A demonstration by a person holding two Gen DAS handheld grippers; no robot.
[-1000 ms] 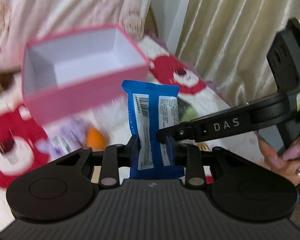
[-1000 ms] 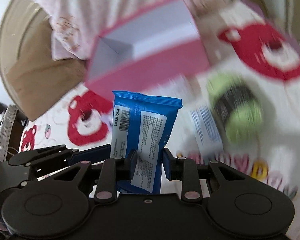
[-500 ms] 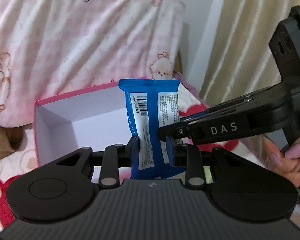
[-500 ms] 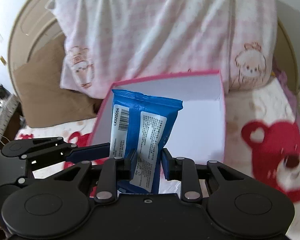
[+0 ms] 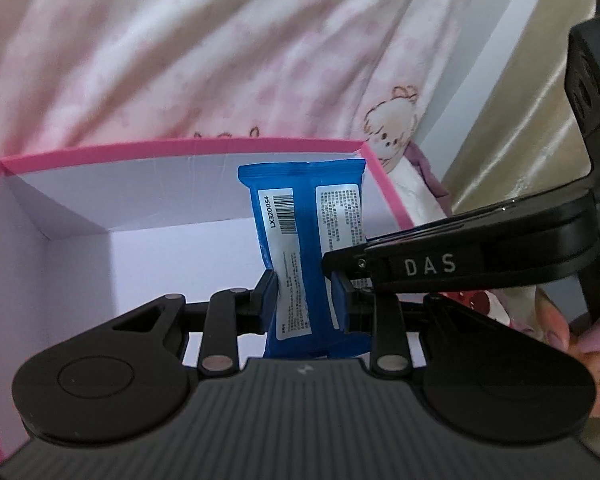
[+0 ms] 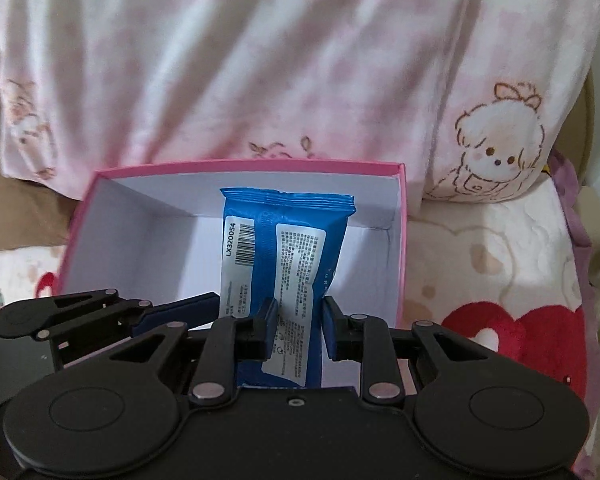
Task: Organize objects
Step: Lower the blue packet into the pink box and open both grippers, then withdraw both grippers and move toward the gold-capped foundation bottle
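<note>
A soft pink pillow (image 6: 260,72) lies behind our pink cardboard box (image 6: 236,170) on the bed. Both our left gripper (image 5: 303,300) and right gripper (image 6: 296,324) pinch one glossy blue packet (image 6: 284,248) above the box's right side.

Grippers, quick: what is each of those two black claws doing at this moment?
Left gripper: closed on the blue packet, over the pink box.
Right gripper: closed on a blue packet too; whether it is the same packet cannot be told.

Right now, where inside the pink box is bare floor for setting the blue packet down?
In the pink box: wide white floor between the blue packet and left wall, narrower strip by the right wall. The left gripper and right gripper crowd the near edge.
</note>
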